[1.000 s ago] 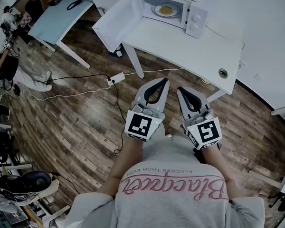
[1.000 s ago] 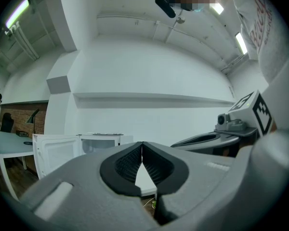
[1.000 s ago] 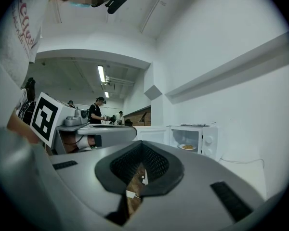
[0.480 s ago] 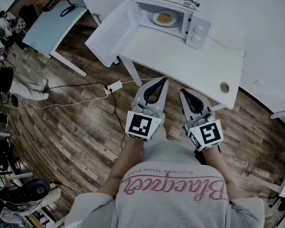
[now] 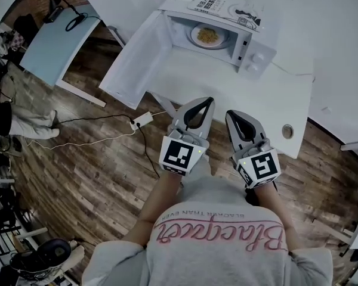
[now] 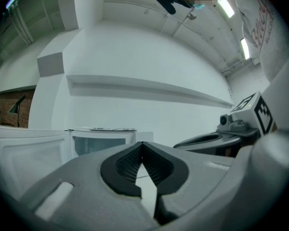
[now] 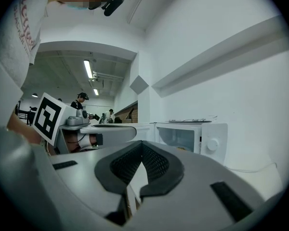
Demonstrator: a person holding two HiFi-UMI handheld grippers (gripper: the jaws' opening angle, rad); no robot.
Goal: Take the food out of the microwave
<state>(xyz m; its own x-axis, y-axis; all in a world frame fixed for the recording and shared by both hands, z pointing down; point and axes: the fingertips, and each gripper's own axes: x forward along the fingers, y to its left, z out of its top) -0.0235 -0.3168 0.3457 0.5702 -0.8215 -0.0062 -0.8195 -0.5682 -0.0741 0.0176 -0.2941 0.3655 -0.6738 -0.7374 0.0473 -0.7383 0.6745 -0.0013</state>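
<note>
The white microwave (image 5: 227, 31) stands on the white table (image 5: 250, 94) with its door (image 5: 131, 61) swung wide open to the left. Inside sits a plate of yellow food (image 5: 209, 36). My left gripper (image 5: 207, 102) and right gripper (image 5: 231, 114) are side by side at the table's near edge, pointing level toward the microwave and well short of it. Both are shut with nothing between the pads. In the left gripper view the shut jaw tips (image 6: 142, 145) line up below the microwave's cavity (image 6: 98, 141). The right gripper view has the microwave (image 7: 190, 136) ahead on the right of its tips (image 7: 142, 145).
A sheet of printed paper (image 5: 224, 8) lies on top of the microwave. The table has a cable hole (image 5: 287, 131) at its right front. A power strip with cables (image 5: 142, 121) lies on the wooden floor, and a blue-grey desk (image 5: 53, 46) stands to the left.
Both grippers, still shut, have moved forward together; the table and the open microwave are now closer, and the tips have reached the table's near edge.
</note>
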